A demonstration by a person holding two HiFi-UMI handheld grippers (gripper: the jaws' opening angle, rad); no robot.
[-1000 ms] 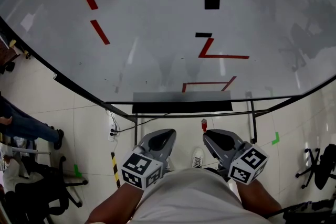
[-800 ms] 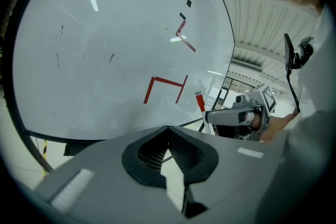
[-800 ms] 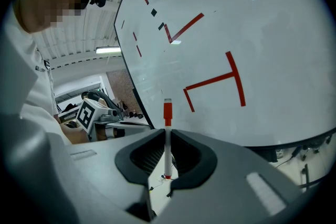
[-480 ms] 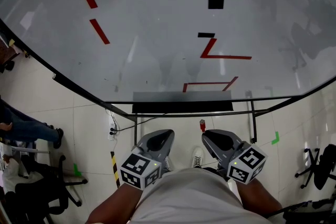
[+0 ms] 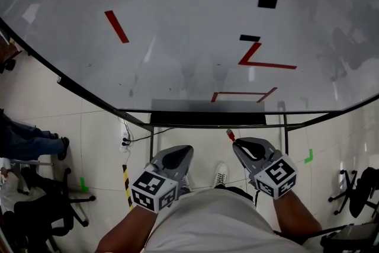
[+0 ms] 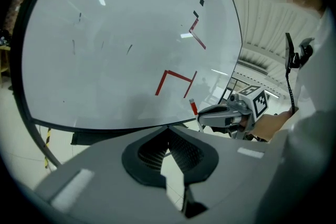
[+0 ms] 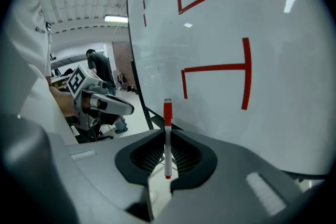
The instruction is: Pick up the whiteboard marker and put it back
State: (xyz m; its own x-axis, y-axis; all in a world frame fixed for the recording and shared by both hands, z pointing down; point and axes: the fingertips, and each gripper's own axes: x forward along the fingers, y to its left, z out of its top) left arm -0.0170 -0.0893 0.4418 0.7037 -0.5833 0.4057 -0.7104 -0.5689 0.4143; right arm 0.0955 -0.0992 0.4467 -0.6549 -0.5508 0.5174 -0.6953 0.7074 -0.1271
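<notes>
1. Right gripper: clamped on the marker; the marker is pinched between the two jaws about midway along its body; the red cap leads and a short tail shows behind the pads.
2. Left gripper: jaws closed together with nothing between them; held low beside the right one, the two apart.
3. Marker axis: runs straight forward along the right gripper's own line, cap end toward the whiteboard; in the head view it tilts slightly to the left.
4. Key relation: the dark tray along the board's lower edge lies just ahead of the cap and reaches off to its left; the cap sits near the tray's right end; I cannot tell whether it is short of the tray or over it.
5. Judgement: if the tray is where the marker belongs, the marker must be turned from pointing at the board to lying along the tray; the right gripper is the nearer and already holds it.
6. Count: one marker; two grippers; one whiteboard; one tray.
</notes>
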